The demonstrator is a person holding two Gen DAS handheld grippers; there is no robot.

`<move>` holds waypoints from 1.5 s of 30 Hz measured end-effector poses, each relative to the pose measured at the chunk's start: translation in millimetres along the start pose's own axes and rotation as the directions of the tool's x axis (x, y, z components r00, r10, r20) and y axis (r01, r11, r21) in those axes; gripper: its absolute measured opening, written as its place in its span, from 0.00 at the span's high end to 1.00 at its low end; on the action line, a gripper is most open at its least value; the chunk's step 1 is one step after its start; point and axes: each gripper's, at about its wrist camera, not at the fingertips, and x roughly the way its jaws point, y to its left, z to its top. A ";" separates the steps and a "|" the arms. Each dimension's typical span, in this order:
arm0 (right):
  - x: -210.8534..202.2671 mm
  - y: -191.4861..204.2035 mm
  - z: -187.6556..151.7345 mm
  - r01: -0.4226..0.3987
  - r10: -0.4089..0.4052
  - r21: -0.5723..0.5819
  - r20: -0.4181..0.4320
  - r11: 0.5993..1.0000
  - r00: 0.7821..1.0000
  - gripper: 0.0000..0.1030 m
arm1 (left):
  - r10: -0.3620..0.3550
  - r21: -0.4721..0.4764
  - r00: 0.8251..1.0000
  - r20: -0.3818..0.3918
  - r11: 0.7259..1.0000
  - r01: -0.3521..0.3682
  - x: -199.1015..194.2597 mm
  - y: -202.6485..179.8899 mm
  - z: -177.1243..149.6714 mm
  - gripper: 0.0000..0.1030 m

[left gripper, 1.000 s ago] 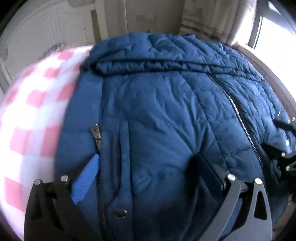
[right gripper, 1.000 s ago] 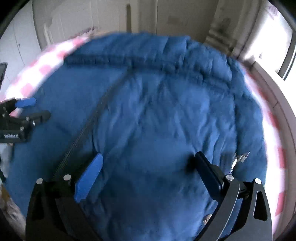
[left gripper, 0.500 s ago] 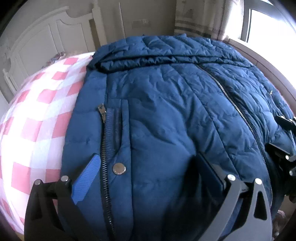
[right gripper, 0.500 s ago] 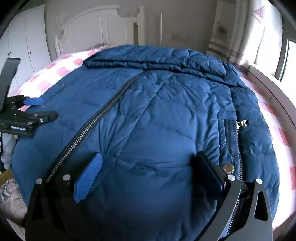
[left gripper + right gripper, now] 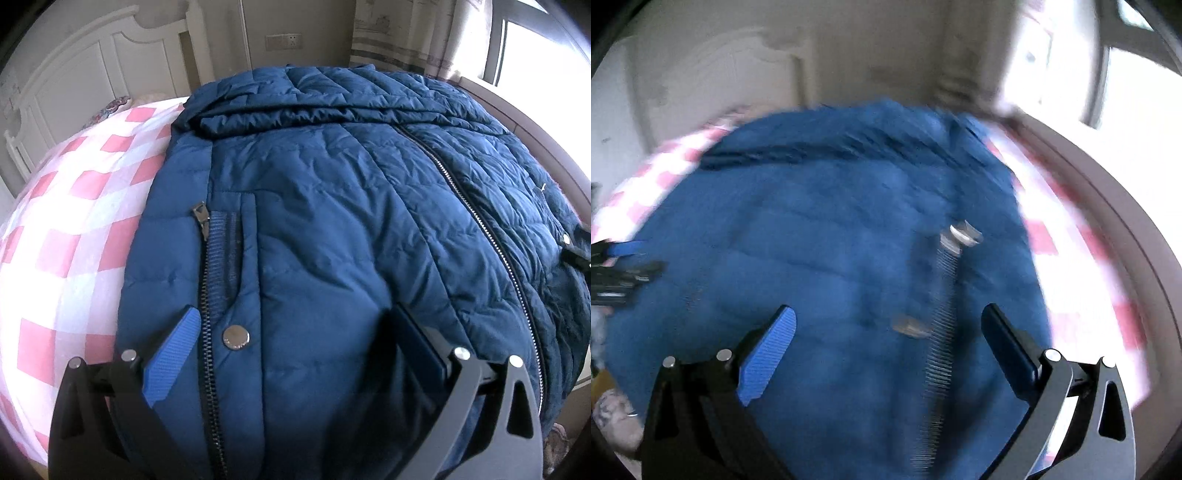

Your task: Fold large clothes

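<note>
A large dark blue quilted jacket [image 5: 332,206] lies front up on the bed, its main zipper [image 5: 476,214] closed and running toward the collar at the far end. My left gripper [image 5: 295,321] hovers open over the hem by the left pocket zipper [image 5: 210,266] and a metal snap [image 5: 235,337]. In the blurred right wrist view the jacket [image 5: 820,258] fills the frame, and my right gripper [image 5: 886,317] is open above its right pocket zipper [image 5: 945,295]. The left gripper [image 5: 620,269] shows at that view's left edge. Neither gripper holds cloth.
The jacket rests on a pink and white checked bedspread [image 5: 74,221]. A white headboard [image 5: 85,74] stands at the far end. A window [image 5: 535,44] and a brown ledge [image 5: 1108,206] run along the right side.
Both views have drawn closer to the jacket hem. The right gripper has swung right, so the right pocket zipper now sits between its fingers, with heavy motion blur. Both grippers stay open.
</note>
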 end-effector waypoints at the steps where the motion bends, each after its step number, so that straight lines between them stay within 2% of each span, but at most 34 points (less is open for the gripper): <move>1: 0.1 -4.6 -6.2 -0.036 0.036 -0.003 0.046 0.999 0.998 0.04 | -0.001 -0.002 1.000 -0.001 1.000 0.001 0.1 -0.3 -0.2 0.02; 4: -1.3 -1.5 -9.7 -0.010 0.010 -0.005 0.070 1.000 0.997 0.04 | -0.004 -0.005 1.000 -0.002 1.000 0.004 0.4 -0.7 -0.6 0.02; 9: -6.5 -2.9 -3.5 -0.009 0.009 0.001 0.006 1.000 1.000 0.04 | -0.004 -0.005 1.000 -0.001 1.000 0.004 0.1 -0.2 -0.5 0.02; 14: -3.9 -0.6 -7.6 -0.018 0.018 0.005 0.013 1.000 1.000 0.04 | -0.004 -0.005 1.000 -0.002 1.000 0.004 -0.1 -0.2 -0.8 0.02; 18: -10.8 0.5 -5.0 -0.011 0.013 0.038 -0.036 0.999 0.999 0.04 | 0.002 -0.034 0.999 -0.037 0.999 -0.003 -8.9 2.2 -4.8 0.02; 19: -16.6 4.7 -4.7 -0.028 0.029 0.049 -0.029 0.998 0.999 0.04 | -0.014 -0.048 0.999 -0.035 0.999 0.012 -14.9 2.2 -8.6 0.03; 20: -22.4 11.3 -4.9 -0.054 0.054 0.044 -0.008 0.998 0.998 0.04 | -0.070 -0.035 0.997 -0.020 0.997 0.069 -24.9 -3.2 -14.6 0.03; 22: -36.9 36.8 -7.3 -0.123 0.124 -0.025 0.044 0.992 0.991 0.04 | -0.072 0.053 0.997 0.040 0.996 0.070 -42.2 -21.6 -26.2 0.03; 24: -39.6 68.5 -11.3 -0.164 0.172 -0.137 0.045 0.977 0.984 0.04 | -0.091 0.121 0.995 0.043 0.989 0.085 -44.7 -39.7 -34.0 0.02; 25: -33.8 89.8 -16.0 -0.173 0.181 -0.219 0.014 0.960 0.983 0.04 | -0.064 0.155 0.998 0.022 0.986 0.060 -37.9 -49.9 -37.8 0.02; 26: -25.6 106.5 -22.1 -0.153 0.156 -0.283 -0.013 0.947 0.988 0.04 | -0.040 0.166 0.999 0.029 0.985 0.035 -33.5 -54.7 -40.3 0.02; 27: -21.6 114.6 -27.1 -0.113 0.121 -0.313 0.006 0.943 0.993 0.04 | -0.033 0.166 0.998 0.053 0.986 0.024 -32.5 -56.5 -42.4 0.02; 28: -21.3 112.6 -27.7 -0.126 0.137 -0.298 0.017 0.946 0.990 0.04 | -0.038 0.165 0.998 0.053 0.986 0.029 -31.9 -56.1 -43.0 0.02; 30: -21.2 100.7 -23.6 -0.169 0.168 -0.271 -0.028 0.947 0.985 0.04 | -0.064 0.155 0.997 0.036 0.986 0.057 -33.5 -52.1 -40.4 0.02; 32: -29.3 90.8 -18.8 -0.120 0.125 -0.269 -0.002 0.956 0.992 0.05 | -0.082 0.127 0.996 0.044 0.989 0.076 -38.6 -42.5 -37.0 0.02; 34: -40.2 68.2 -11.5 -0.102 0.114 -0.200 0.046 0.974 0.992 0.05 | -0.039 0.081 0.997 0.062 0.996 0.033 -40.4 -25.5 -33.3 0.02; 35: -42.6 51.5 -8.3 -0.077 0.088 -0.143 0.067 0.987 0.994 0.05 | -0.031 0.051 0.998 0.049 0.998 0.028 -37.1 -15.0 -32.5 0.02; 36: -39.4 33.0 -7.1 -0.017 0.023 -0.090 0.068 0.996 0.997 0.04 | -0.032 0.025 0.999 0.033 0.999 0.031 -33.3 -6.5 -32.3 0.02; 38: -23.4 7.8 -12.8 0.057 -0.056 -0.056 0.017 0.997 0.998 0.04 | -0.065 -0.040 0.998 0.010 0.997 0.066 -25.5 12.3 -35.1 0.02; 40: -18.1 -14.4 -22.6 -0.049 0.049 0.015 0.035 0.999 0.998 0.04 | -0.069 -0.029 0.997 0.022 0.997 0.069 -26.4 14.8 -38.6 0.02; 41: -19.5 -13.6 -24.3 -0.042 0.042 0.004 0.036 0.999 0.998 0.04 | -0.049 -0.010 0.999 0.020 0.999 0.049 -26.7 10.7 -39.1 0.02; 43: -22.4 -5.8 -17.5 0.000 -0.001 -0.026 -0.014 1.000 1.000 0.04 | -0.041 -0.009 0.999 0.004 0.999 0.041 -26.6 9.1 -35.0 0.02; 45: -29.5 2.1 -2.3 0.012 -0.013 -0.068 -0.021 0.998 1.000 0.04 | -0.077 -0.019 0.997 0.006 0.997 0.077 -34.9 11.8 -20.8 0.03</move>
